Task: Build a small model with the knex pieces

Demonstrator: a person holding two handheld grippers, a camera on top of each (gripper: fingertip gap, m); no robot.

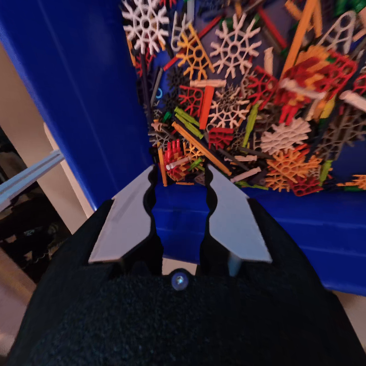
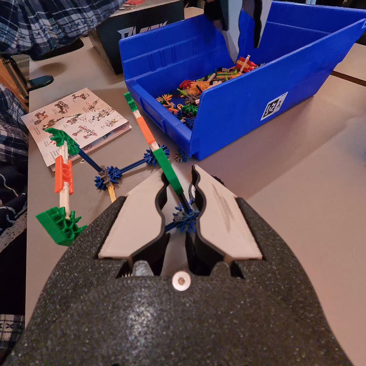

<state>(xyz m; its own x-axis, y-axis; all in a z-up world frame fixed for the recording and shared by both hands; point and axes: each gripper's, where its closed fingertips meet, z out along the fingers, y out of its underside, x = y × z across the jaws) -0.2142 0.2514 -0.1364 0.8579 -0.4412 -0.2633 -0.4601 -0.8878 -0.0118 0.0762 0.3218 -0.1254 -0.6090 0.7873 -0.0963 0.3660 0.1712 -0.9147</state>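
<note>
My left gripper [image 1: 180, 167] is open and empty, inside a blue bin [image 1: 79, 79] of mixed toy construction pieces. Its fingertips flank a red and yellow stack of connectors with a white rod [image 1: 176, 162] in the bin's corner. In the right wrist view this gripper [image 2: 245, 52] hangs down into the bin [image 2: 237, 118] just above that stack [image 2: 245, 63]. My right gripper [image 2: 178, 170] is low over the table, shut on a blue snowflake connector [image 2: 186, 217] of a built toy model [image 2: 111, 174]. The model has blue rods and green, orange and white pieces.
An instruction booklet [image 2: 79, 122] lies on the beige table [image 2: 297, 178] left of the bin, partly under the model. A black box [image 2: 138, 29] stands behind it. A loose connector [image 2: 181, 155] lies by the bin's corner. A person's plaid sleeve [image 2: 49, 19] is at the far left. Across from one pair of fingers to the other is roughly 30 cm.
</note>
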